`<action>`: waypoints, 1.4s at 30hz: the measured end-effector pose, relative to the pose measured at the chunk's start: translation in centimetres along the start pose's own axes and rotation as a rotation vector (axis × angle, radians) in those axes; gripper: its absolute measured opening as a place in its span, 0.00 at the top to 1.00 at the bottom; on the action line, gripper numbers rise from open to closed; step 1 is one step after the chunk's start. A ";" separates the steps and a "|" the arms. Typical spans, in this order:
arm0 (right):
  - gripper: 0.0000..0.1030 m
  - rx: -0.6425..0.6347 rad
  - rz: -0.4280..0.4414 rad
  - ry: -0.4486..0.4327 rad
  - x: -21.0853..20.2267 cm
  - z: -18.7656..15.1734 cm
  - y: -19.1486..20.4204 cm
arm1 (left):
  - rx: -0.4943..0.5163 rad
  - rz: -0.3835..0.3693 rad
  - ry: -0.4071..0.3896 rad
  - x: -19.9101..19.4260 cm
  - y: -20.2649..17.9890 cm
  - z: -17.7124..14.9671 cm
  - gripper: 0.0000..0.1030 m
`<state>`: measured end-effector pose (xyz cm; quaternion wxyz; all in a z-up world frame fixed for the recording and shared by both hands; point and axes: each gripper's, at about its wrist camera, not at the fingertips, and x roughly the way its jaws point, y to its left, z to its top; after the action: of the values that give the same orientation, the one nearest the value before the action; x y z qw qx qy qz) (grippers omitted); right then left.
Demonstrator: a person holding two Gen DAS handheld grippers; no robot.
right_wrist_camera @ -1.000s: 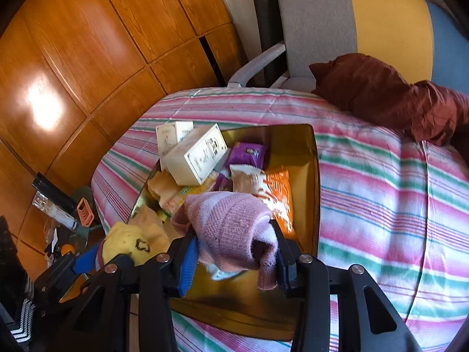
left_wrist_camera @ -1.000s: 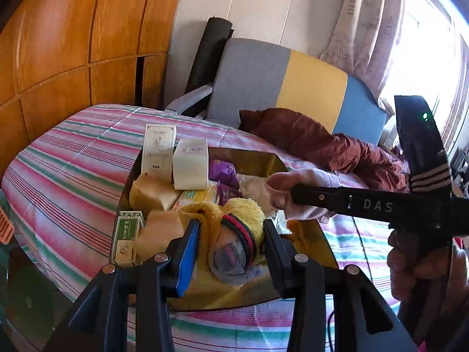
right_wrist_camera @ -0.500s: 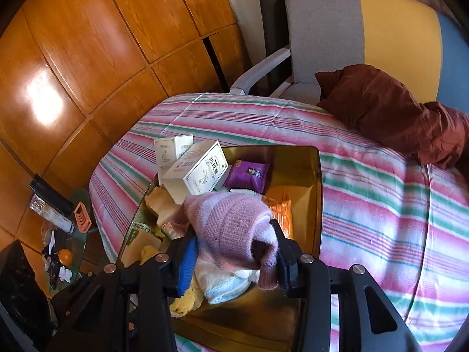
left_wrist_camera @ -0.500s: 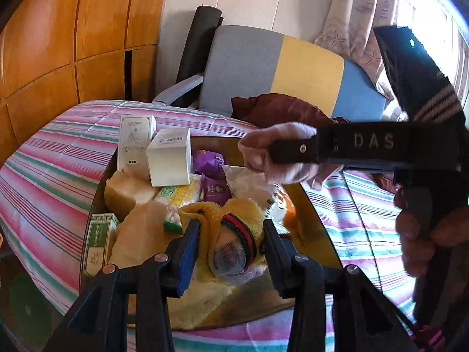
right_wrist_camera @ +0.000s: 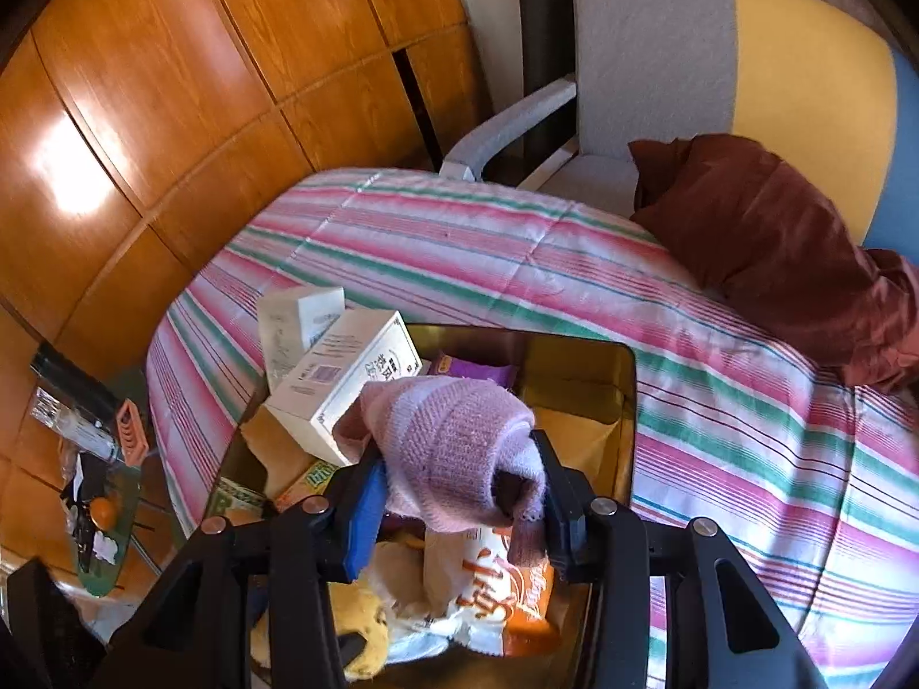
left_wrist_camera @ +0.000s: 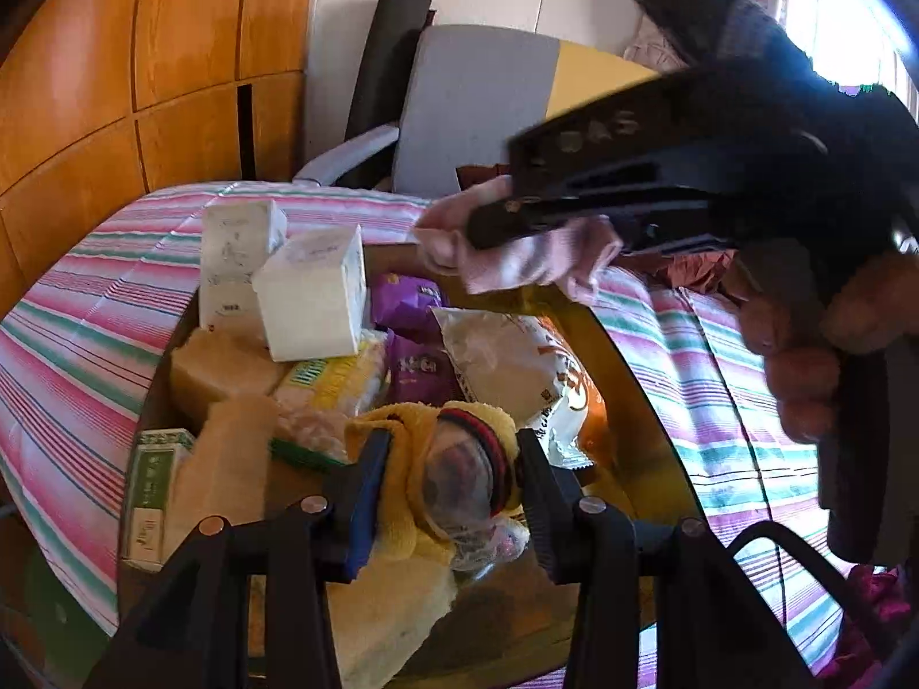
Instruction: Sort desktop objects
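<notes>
Okay, nearest to me on the left cam: left tool (left_wrist_camera: 445, 468) is partly closed around a yellow knit bundle (left_wrist_camera: 402, 459) with a red-and-dark striped cuff and something in clear plastic inside it. Both pads press its sides, so it's gripped. Its jaws crept slightly wider just now with the bundle between them. The bundle sits low over the tray (left_wrist_camera: 643, 402), at the near end of the pile.

Right cam: right tool (right_wrist_camera: 459, 488) has the pink knit sock (right_wrist_camera: 454, 448) between its pads, folded, loose end hanging down by the right pad. Those jaws have been easing apart over the last moment, but the pads look in contact with the sock on both sides. I'm carrying it above the tray, over the orange-and-white snack bag (right_wrist_camera: 488, 585). From the left cam the right tool shows side-on, blurred, with the sock poking out past its tip.

Tray contents beyond that: tan packets (left_wrist_camera: 224, 367), a green-and-white box (left_wrist_camera: 152, 476) at the left edge, a yellow-green pack (left_wrist_camera: 339, 379), purple sachets (left_wrist_camera: 413, 356), then two white cartons (left_wrist_camera: 313, 298) stacked at the far-left corner, one leaning on the other.

Tray rests on a pink, green and white striped cover (right_wrist_camera: 459, 241). Past it, a dark red cloth (right_wrist_camera: 775, 252) lies heaped on a grey, yellow and blue chair (right_wrist_camera: 746, 57). Wood panelling (right_wrist_camera: 172, 86) fills the left.
</notes>
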<state>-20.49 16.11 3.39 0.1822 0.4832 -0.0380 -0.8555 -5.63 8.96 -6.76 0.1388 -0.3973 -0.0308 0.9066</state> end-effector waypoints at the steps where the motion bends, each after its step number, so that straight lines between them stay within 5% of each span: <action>1: 0.51 -0.004 -0.005 0.009 0.4 0.0 0.0 | -0.004 0.003 -0.006 -0.1 0.0 0.0 0.55; 21: 0.43 -0.019 -0.054 0.028 2.0 -0.6 0.2 | -0.040 0.026 -0.004 -1.7 -0.5 0.2 0.41; 29: 0.34 0.008 -0.031 -0.021 -0.7 -1.8 0.2 | -0.052 0.093 -0.049 -3.9 -0.2 0.7 0.21; 42: 0.23 0.084 -0.107 -0.126 -5.9 -8.0 -0.2 | -0.047 0.200 -0.135 -8.3 -0.2 1.3 0.21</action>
<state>-11.03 19.28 3.90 0.1129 0.4371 -0.0594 -0.8903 -1.15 6.95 0.07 0.0360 -0.3397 -0.0214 0.9396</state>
